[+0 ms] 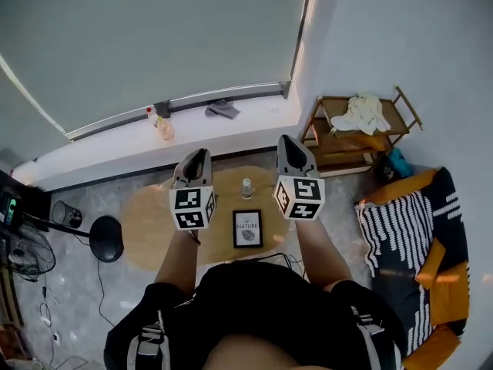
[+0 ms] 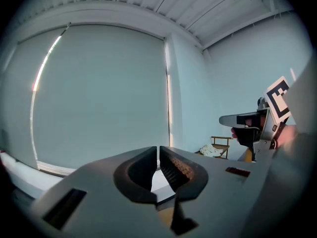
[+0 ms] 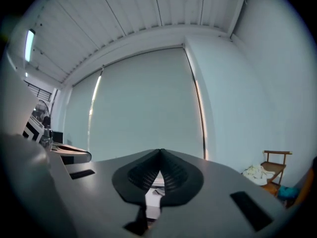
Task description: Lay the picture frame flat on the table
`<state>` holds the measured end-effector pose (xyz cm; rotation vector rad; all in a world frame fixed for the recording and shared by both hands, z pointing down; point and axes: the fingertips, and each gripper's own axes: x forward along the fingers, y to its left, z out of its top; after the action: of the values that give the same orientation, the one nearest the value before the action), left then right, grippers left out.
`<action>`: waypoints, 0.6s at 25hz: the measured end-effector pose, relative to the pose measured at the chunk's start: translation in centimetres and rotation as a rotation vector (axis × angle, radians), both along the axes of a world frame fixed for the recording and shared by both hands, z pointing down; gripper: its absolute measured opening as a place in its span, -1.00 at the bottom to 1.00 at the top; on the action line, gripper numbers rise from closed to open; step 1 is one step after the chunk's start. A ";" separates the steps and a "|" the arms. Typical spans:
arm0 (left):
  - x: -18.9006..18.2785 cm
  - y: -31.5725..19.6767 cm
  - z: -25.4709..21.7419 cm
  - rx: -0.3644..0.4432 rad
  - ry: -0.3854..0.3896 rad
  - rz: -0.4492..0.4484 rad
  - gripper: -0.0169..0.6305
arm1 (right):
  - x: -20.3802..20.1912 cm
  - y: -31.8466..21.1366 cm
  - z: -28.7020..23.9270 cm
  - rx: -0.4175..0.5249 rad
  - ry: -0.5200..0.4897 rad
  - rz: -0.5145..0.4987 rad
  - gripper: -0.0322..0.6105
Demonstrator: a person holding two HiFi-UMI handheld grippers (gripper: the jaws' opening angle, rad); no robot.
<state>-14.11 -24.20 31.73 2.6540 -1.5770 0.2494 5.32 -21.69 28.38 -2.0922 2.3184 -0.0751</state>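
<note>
Photographer: Both grippers hang high under the head camera, left gripper (image 1: 200,154) and right gripper (image 1: 287,139) side by side, marker cubes facing up, above the person's dark shirt (image 1: 262,307).

Editor: And the frame?

Photographer: It is down on the round wooden desk (image 1: 146,230). The frame (image 1: 247,229) lies flat, face up, seen between the two grippers and well below them, touched by neither. A small bottle (image 1: 246,187) stands just beyond it on the same desk.

Editor: What do the fingers hold?

Photographer: Nothing. The right fingers (image 3: 171,175) meet at the tips. The left fingers (image 2: 174,168) stand a thin slit apart, with nothing in it. Both grippers point roughly level toward the blind (image 1: 154,37).

Editor: Surroundings?

Photographer: A black round stand (image 1: 106,238) sits on the floor at the desk's left edge, with a fan (image 1: 19,254) further left. The sill (image 1: 231,126) under the blind carries a pink bottle (image 1: 162,126) and a grey cloth (image 1: 223,109). Right of the desk is a wooden rack (image 1: 339,149) with a white cloth (image 1: 362,114) on top. Nearer the camera is a striped seat (image 1: 408,230), black and white with orange trim.
</note>
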 end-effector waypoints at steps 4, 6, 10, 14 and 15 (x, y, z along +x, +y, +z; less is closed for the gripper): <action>-0.5 0.8 -1.8 0.026 -0.012 -0.022 -0.85 | -0.2 0.6 -1.4 0.014 -0.005 0.005 -0.86; -1.2 1.2 -2.6 0.026 0.005 -0.031 -0.85 | -0.8 0.9 -1.9 0.021 -0.006 0.001 -0.86; -1.8 1.6 -3.3 0.027 0.011 -0.039 -0.85 | -1.8 1.1 -2.3 0.026 -0.008 -0.017 -0.86; -2.4 1.9 -3.7 0.030 0.011 -0.049 -0.85 | -2.6 1.0 -2.5 0.022 -0.005 -0.032 -0.86; -2.6 1.9 -3.7 0.030 0.009 -0.052 -0.85 | -2.8 1.0 -2.7 0.023 -0.005 -0.034 -0.86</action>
<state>-16.71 -22.25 28.00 2.6278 -1.6575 0.2132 2.49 -20.66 25.73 -2.0403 2.3399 -0.0538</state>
